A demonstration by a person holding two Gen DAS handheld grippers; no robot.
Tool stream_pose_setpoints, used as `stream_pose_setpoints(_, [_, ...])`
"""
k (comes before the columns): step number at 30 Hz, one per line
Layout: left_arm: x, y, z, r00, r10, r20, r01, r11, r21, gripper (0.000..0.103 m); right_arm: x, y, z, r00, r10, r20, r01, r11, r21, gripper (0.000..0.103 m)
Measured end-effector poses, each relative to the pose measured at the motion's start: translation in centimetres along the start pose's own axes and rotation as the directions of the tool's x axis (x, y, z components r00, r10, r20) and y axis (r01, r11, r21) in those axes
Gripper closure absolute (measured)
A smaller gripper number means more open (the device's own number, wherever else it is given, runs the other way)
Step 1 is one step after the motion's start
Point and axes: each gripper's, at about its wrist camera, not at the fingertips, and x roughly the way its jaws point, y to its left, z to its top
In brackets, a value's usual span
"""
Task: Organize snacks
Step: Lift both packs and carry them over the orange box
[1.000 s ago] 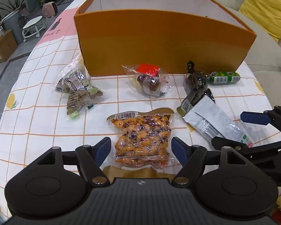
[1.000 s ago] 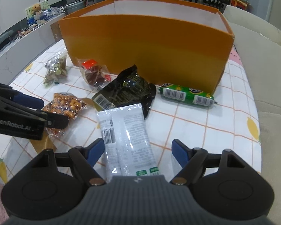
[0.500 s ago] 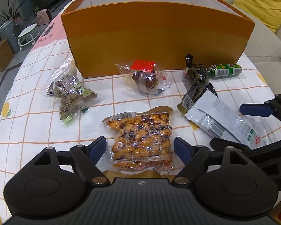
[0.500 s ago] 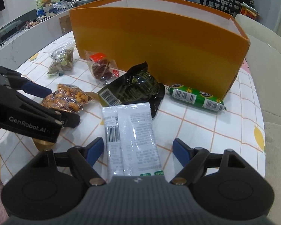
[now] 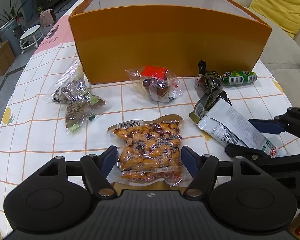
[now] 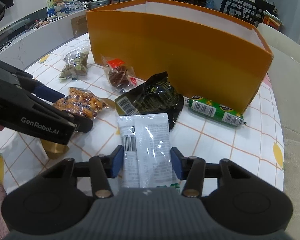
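Note:
An open orange box (image 5: 170, 40) stands at the back of the table; it also shows in the right wrist view (image 6: 180, 54). My left gripper (image 5: 149, 161) is open, its fingers on either side of a clear pack of orange-brown snacks (image 5: 150, 146). My right gripper (image 6: 147, 163) is open but narrowed around a white packet (image 6: 148, 150), pads close to its edges. A black packet (image 6: 152, 98), a green sausage stick (image 6: 216, 111), a red-labelled clear pack (image 5: 157, 84) and a bag of small wrapped snacks (image 5: 76, 98) lie on the table.
The table has a white cloth (image 5: 40, 140) with an orange grid. A yellow cushion (image 5: 280, 6) and a beige sofa are at the right. A small white stool (image 5: 30, 38) stands on the floor at the left.
Both grippers have moved forward over their packets. The right gripper's fingers have closed in toward the white packet. The left gripper stays wide around the orange-brown pack.

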Motion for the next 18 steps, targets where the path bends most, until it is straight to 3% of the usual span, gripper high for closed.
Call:
stream_pose_setpoints(8, [-2.0, -0.1, 0.0, 0.999, 0.010, 0.030, -0.011, 1.000, 0.015, 0.026, -1.1, -0.1, 0.0, 1.000, -0.008, -0.002, 0.008, 1.000, 0.019, 0.056])
stream_pose_setpoints(18, [-6.2, 0.0, 0.6, 0.987, -0.004, 0.161, 0.005, 1.000, -0.003, 0.026, -4.3, -0.2, 0.4, 0.998, -0.019, 0.058, 0.016, 0.998, 0.052, 0.057])
